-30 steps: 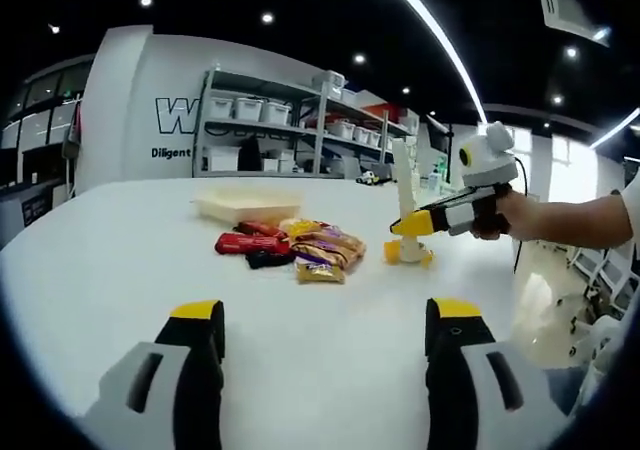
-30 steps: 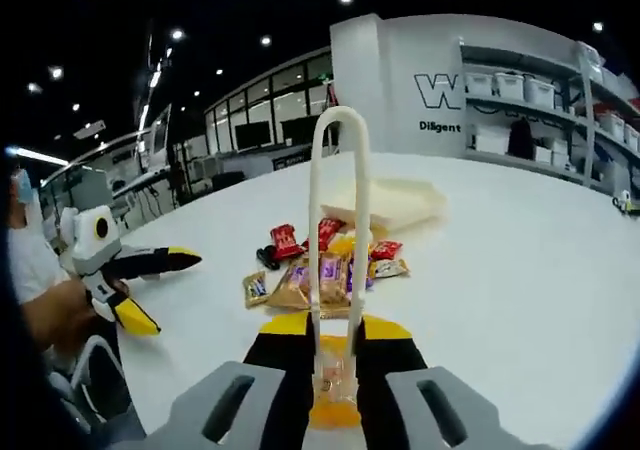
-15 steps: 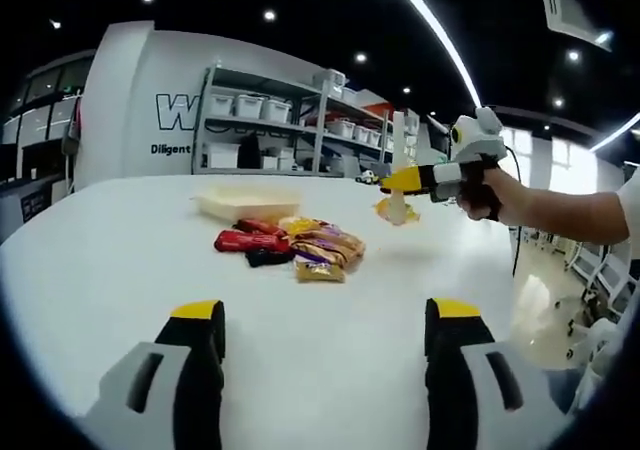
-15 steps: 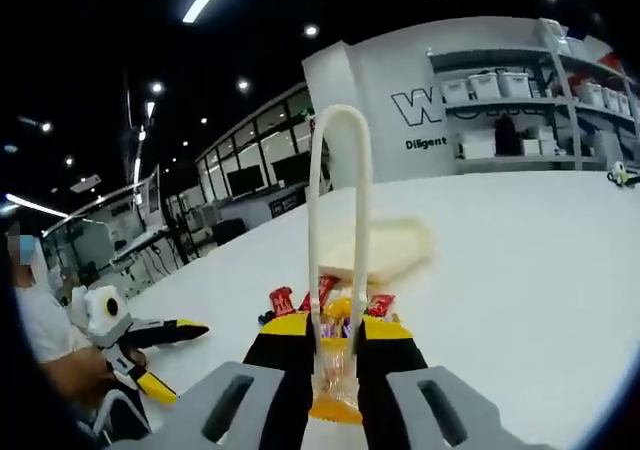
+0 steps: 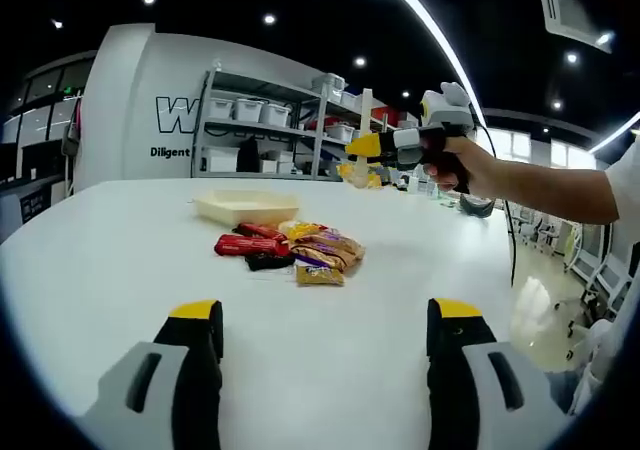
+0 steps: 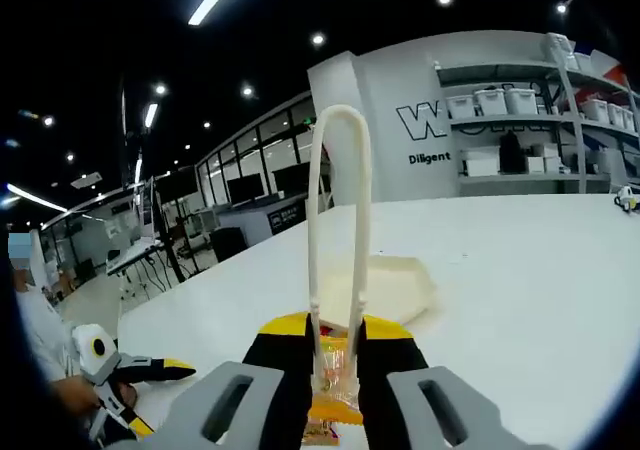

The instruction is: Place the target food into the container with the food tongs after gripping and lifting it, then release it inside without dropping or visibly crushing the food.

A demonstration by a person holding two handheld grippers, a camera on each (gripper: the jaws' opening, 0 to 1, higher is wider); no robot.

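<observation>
- In the right gripper view, the right gripper [image 6: 335, 370] rises from the bottom middle of the frame, and its jaws are pressed on the two arms of the white food tongs [image 6: 338, 230].
- Between the tong arms, low in the frame just above the jaws, sits a small orange snack packet [image 6: 333, 370]. The arms stand close together and seem clamped on it, though I cannot see the tips clearly.
- Behind the tongs, in the middle of the same frame, lies the shallow cream container [image 6: 395, 282] on the white table [image 6: 530, 270].
- In the left gripper view, the left gripper [image 5: 325, 370] at the bottom has its jaws wide apart and holds nothing.
- Farther, in the middle of that frame, a pile of snack packets [image 5: 292, 250] lies just in front of the container, and the right gripper hangs in the air at the upper right.
- My judgement: the step in hand is carrying the lifted packet. The next move calls for lowering the tongs over the container and easing the squeeze only when the packet is inside.
</observation>
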